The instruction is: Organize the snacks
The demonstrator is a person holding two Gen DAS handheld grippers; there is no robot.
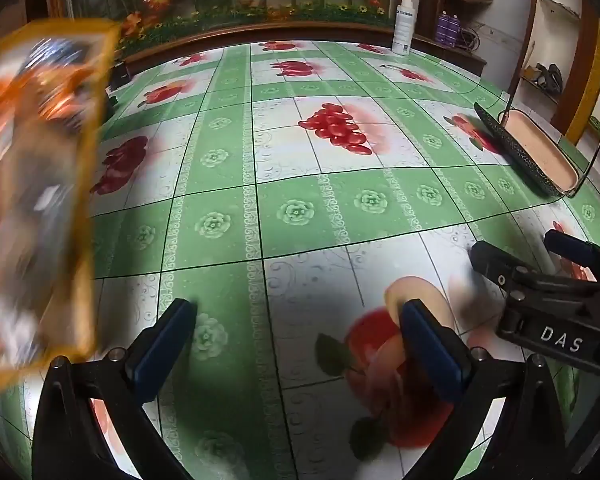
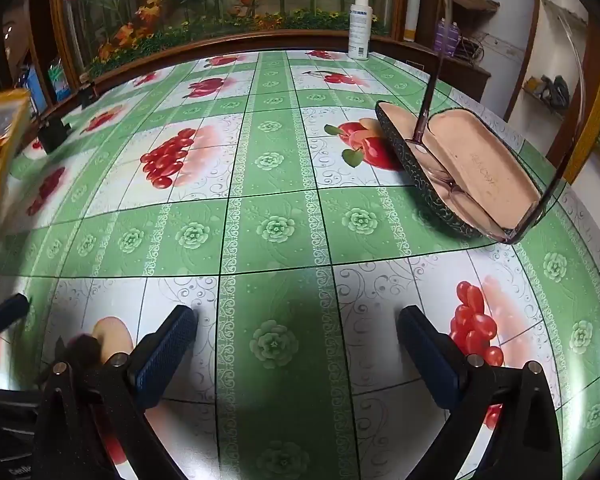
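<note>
Both sets of fingers, left gripper (image 1: 296,344) and right gripper (image 2: 298,344), hover wide open over the table (image 1: 300,216), holding nothing. Blurry orange snack bag (image 1: 36,184) sits around 9 o'clock; I'd swing left and pinch its edge squarely.

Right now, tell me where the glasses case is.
The open glasses case lies on the tablecloth at the right side of both views, glasses resting in it, nearer than the white spray bottle at the far edge.
</note>
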